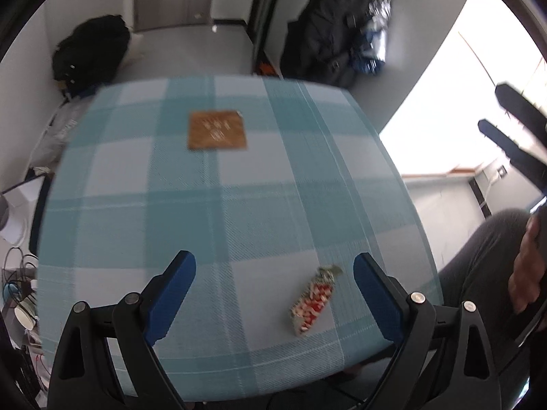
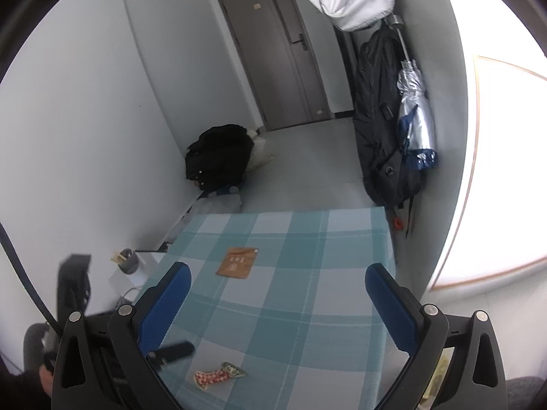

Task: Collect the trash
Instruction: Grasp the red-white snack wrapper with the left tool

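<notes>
In the left wrist view, the left gripper point(image 1: 275, 282) is spread wide, with nothing held. A red and white wrapper point(image 1: 314, 300) is seen lying on the checked table point(image 1: 239, 184) between the blue fingers point(image 1: 171, 299), nearer the right one, untouched. The right gripper point(image 2: 277, 294) is also spread wide and empty, with the wrapper point(image 2: 218, 374) at lower left.

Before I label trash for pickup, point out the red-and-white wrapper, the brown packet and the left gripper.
red-and-white wrapper point(image 1: 314, 302): left wrist view, middle of its crumpled body.
brown packet point(image 1: 217, 130): left wrist view, centre of its flat face.
left gripper point(image 1: 273, 299): left wrist view, midway between its blue fingertips, jaws wide apart.
</notes>
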Demonstrator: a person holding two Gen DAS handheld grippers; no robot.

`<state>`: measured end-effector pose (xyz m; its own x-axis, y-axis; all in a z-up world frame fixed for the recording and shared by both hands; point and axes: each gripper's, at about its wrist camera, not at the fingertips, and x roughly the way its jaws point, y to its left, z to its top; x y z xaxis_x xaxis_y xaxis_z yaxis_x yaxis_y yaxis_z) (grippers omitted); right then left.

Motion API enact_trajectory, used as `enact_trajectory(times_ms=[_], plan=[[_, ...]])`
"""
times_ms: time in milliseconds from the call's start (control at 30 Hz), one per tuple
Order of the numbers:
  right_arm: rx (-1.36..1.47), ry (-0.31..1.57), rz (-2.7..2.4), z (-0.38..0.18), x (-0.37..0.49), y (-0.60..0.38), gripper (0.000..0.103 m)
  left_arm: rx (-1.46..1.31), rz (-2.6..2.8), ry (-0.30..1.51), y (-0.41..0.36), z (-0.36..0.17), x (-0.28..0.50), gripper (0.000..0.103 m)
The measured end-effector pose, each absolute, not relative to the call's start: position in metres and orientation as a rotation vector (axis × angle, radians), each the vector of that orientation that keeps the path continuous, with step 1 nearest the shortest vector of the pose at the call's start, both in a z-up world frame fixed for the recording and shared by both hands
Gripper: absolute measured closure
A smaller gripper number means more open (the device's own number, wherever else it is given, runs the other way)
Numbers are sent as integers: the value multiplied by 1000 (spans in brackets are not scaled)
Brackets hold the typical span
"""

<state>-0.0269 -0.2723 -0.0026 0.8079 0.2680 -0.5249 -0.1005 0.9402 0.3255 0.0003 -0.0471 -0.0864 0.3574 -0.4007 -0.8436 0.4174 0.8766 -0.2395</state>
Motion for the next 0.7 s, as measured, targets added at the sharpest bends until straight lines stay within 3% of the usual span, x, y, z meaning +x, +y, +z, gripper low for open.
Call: enact_trajectory(times_ms=[200, 267, 400, 700], plan=[[311, 596, 182, -3, -30, -284, 0, 124, -561, 1116, -67, -100, -11, 14], [322, 595, 179, -3, -32, -287, 0, 155, -571, 1126, -72, -104, -15, 24], [341, 588, 176, -2, -35, -293, 0, 191, -570, 1141, -75, -109, -19, 29], [349, 576, 180, 0, -38, -295, 0, 289, -579, 1117, -85, -112, -28, 56]])
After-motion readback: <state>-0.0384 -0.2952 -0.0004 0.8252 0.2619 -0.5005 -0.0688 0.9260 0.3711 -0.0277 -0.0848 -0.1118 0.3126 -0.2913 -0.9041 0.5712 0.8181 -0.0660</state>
